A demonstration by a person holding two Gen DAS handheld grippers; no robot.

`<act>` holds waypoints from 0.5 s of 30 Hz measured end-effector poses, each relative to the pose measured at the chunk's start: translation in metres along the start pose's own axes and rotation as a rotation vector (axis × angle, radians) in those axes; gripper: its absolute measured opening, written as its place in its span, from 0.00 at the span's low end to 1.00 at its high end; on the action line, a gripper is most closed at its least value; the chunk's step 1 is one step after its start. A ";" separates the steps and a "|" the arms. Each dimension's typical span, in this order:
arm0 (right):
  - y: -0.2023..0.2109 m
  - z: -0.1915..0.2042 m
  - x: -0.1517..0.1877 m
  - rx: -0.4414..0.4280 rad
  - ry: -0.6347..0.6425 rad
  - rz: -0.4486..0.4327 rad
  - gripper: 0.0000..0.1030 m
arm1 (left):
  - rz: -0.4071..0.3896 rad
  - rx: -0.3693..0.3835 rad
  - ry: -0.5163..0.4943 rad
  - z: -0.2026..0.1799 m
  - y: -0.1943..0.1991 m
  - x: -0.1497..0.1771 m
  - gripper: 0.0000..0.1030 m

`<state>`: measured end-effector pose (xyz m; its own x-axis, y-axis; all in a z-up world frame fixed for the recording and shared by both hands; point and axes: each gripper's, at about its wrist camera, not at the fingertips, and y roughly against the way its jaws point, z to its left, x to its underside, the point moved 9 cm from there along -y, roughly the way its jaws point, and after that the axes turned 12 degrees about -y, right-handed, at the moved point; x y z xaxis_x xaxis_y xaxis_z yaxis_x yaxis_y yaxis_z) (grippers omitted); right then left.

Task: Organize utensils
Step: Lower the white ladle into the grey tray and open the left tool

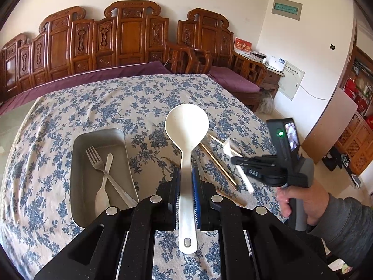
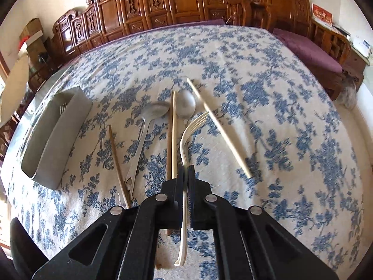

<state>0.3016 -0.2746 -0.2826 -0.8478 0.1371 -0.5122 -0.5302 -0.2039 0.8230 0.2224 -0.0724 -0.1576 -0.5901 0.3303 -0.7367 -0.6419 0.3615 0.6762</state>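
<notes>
My left gripper (image 1: 186, 175) is shut on the handle of a large white ladle (image 1: 186, 126), held above the table just right of a grey metal tray (image 1: 77, 163). The tray holds a metal fork (image 1: 98, 161) and a small white spoon (image 1: 103, 186). My right gripper (image 2: 186, 172) is shut on a white plastic fork (image 2: 188, 133), lifted over the table; it also shows in the left wrist view (image 1: 247, 163). On the cloth below lie a metal ladle (image 2: 149, 121), a spoon (image 2: 186, 103) and several chopsticks (image 2: 219, 128).
The table carries a blue floral cloth (image 2: 279, 93). The grey tray shows at the left in the right wrist view (image 2: 53, 137). A carved wooden bench with purple cushions (image 1: 130, 44) stands behind the table. A cabinet (image 1: 275, 74) is at the right wall.
</notes>
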 end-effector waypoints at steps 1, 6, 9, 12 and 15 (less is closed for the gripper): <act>0.004 0.000 -0.002 -0.004 0.001 -0.007 0.04 | -0.002 -0.003 0.001 0.001 0.001 -0.001 0.09; 0.025 0.003 -0.010 -0.029 0.021 -0.039 0.04 | -0.012 -0.031 -0.006 0.008 0.007 -0.003 0.09; 0.034 0.011 -0.012 -0.044 0.035 -0.052 0.04 | -0.012 -0.050 -0.003 0.017 0.010 -0.004 0.09; 0.045 0.023 -0.011 -0.068 0.060 -0.066 0.04 | -0.004 -0.078 -0.002 0.030 0.013 -0.002 0.09; 0.052 0.038 -0.009 -0.100 0.081 -0.071 0.04 | 0.004 -0.099 0.005 0.042 0.013 0.000 0.09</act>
<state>0.2823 -0.2495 -0.2257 -0.8039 0.0767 -0.5898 -0.5837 -0.2925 0.7575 0.2345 -0.0313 -0.1491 -0.5953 0.3270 -0.7340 -0.6843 0.2724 0.6764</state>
